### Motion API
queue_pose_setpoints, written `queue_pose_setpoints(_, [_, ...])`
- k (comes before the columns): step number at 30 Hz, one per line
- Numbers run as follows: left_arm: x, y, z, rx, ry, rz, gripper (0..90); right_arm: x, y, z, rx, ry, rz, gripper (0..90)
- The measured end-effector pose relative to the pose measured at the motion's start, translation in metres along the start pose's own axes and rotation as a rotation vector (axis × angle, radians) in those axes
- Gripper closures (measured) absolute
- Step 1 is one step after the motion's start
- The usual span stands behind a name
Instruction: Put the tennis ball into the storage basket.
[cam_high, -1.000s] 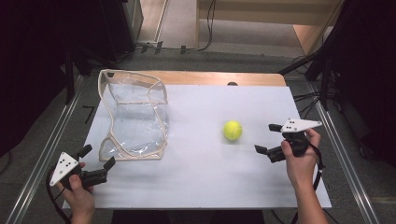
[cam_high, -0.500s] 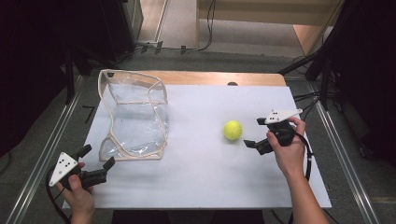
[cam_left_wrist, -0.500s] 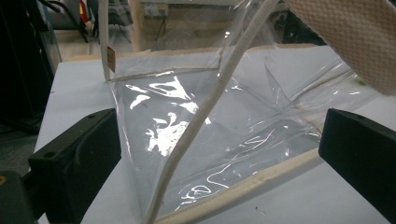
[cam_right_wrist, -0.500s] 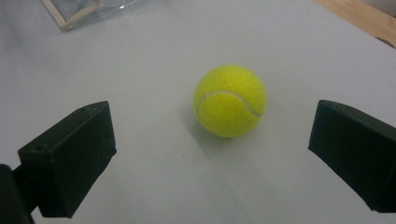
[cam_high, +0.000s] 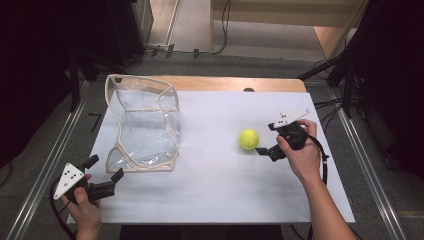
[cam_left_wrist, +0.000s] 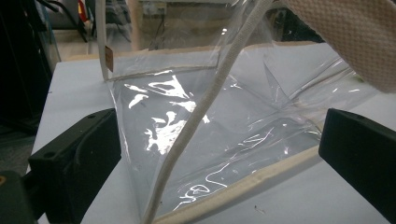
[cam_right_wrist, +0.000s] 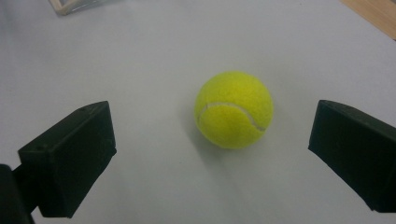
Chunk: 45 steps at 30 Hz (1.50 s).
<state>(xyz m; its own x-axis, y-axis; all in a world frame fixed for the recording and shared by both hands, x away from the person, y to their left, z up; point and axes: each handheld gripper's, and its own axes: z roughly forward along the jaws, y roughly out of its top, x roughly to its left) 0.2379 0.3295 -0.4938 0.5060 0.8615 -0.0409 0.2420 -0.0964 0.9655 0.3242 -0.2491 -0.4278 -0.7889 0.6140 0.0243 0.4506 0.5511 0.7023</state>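
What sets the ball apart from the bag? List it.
The ball is yellow and opaque; the bag is clear with beige trim. The ball is small and round; the bag is far bigger, boxy and crumpled. The ball lies before the right gripper, the bag before the left gripper. Both rest on the table.

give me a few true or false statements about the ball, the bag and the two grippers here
1. The right gripper is shut on the tennis ball. False: its jaws stand open, with the ball on the table between and ahead of them, untouched.
2. The ball lies inside the clear bag. False: it lies on the white table, well apart from the bag.
3. The left gripper is open and faces the bag. True.
4. The bag has a pale cloth trim along its edges. True.
5. The ball is yellow-green. True.
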Motion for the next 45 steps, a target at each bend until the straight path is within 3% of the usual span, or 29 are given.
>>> queue_pose_setpoints(17, [0.0, 0.0, 0.0, 0.002, -0.002, 0.0, 0.0, -0.002, 0.016, 0.016, 0.076, 0.048, -0.046, 0.0])
queue_pose_setpoints(32, [0.0, 0.0, 0.0, -0.004, -0.006, -0.006, 0.0, -0.004, 0.027, 0.035, 0.182, 0.077, -0.099, 0.0])
queue_pose_setpoints(45, [0.001, 0.0, 0.0, -0.002, -0.014, -0.004, 0.0, -0.013, 0.04, 0.049, 0.244, 0.101, -0.103, 0.0])
